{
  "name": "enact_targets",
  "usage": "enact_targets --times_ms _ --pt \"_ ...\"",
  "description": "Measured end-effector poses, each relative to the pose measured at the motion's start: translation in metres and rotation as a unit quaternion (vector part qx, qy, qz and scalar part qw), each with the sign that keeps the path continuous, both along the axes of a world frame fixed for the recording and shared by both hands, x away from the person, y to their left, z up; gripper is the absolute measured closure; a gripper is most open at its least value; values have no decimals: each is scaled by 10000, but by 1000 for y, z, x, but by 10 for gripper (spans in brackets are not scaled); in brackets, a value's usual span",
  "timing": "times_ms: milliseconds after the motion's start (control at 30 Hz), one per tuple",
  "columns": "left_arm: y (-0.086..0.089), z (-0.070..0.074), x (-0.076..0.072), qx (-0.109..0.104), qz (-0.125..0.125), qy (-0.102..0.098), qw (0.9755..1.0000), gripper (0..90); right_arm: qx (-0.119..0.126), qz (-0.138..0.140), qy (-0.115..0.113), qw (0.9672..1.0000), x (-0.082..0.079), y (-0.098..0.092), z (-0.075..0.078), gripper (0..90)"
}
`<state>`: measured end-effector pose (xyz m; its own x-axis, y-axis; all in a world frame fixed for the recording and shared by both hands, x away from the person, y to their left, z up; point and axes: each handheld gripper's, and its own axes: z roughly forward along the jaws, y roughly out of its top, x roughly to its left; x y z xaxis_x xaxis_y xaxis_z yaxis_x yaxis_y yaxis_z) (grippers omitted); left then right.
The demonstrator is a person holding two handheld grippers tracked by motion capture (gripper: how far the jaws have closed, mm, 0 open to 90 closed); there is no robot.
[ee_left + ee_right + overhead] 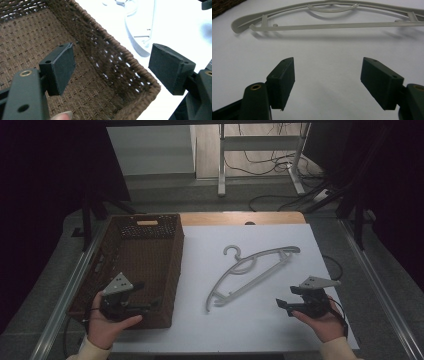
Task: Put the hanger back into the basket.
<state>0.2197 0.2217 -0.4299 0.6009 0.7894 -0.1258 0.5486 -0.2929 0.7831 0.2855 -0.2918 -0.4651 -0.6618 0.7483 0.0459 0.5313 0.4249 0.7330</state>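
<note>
— What sort of room am I looking at?
— A lab, I'd say: black curtains (45,180) at both sides, loose cables (265,162) on the floor at upper right, a metal desk frame (260,150).

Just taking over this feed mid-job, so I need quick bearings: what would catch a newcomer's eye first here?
A pale grey hanger lies flat and slantwise on the middle of the white table, touched by nothing. Left of it stands a brown woven basket with nothing visible inside. The left gripper hangs over the basket's near right corner with jaws wide apart, and the right gripper sits at the table's near right, jaws apart, pointing toward the hanger.
</note>
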Motion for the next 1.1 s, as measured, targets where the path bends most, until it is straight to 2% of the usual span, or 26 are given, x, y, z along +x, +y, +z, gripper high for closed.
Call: enact_targets --times_ms 167,367,800,933,1100 --pt "-5 3 3 20 -33 13 10000 210 15 -9 14 10000 0 -1 0 273" --pt "-21 12 9 -3 -111 -9 9999 208 38 -14 -20 10000 -1 -3 1 266" --pt "-61 16 30 -99 -607 175 9980 205 33 -116 -39 9999 -1 -7 2 256" --pt "-64 15 33 -62 -653 190 9977 205 47 -21 -54 10000 0 -2 4 261" --pt "-62 13 33 -47 -646 211 9977 204 -14 114 -32 9999 10 16 10 292"
